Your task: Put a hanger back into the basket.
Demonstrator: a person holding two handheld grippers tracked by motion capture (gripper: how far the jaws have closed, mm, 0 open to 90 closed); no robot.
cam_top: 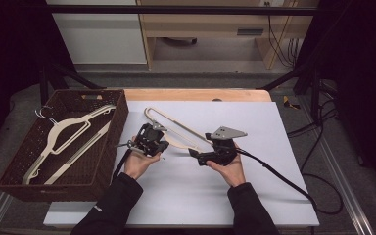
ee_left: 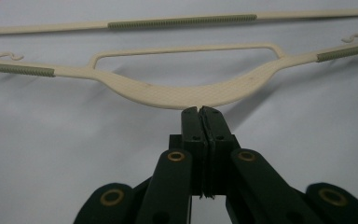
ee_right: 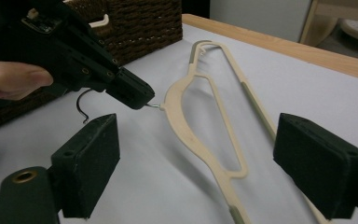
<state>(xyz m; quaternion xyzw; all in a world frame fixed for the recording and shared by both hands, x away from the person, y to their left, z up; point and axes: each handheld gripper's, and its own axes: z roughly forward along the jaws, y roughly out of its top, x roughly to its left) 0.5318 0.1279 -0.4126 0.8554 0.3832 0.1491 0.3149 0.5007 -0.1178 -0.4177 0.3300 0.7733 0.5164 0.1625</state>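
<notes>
A cream plastic hanger [cam_top: 182, 126] lies on the white table top [cam_top: 254, 186], with grey ribbed grip strips on its bars [ee_left: 182, 22]. My left gripper [cam_top: 164, 145] is shut on the hanger's metal hook, right at the middle of the curved body [ee_left: 182, 95]. In the right gripper view the left gripper [ee_right: 144, 100] pinches the wire stem, and the hook's curl [ee_right: 80, 109] hangs under it. My right gripper [cam_top: 198, 156] is open wide, its pads [ee_right: 91, 158] to either side of the hanger's shoulder [ee_right: 186, 130], not touching it.
A dark wicker basket [cam_top: 120, 127] stands at the table's left with two more cream hangers [cam_top: 68, 132] inside; its corner [ee_right: 135, 23] sits behind the left gripper. A wooden table edge [cam_top: 196, 94] runs along the back. Black cable [cam_top: 284, 178] trails right.
</notes>
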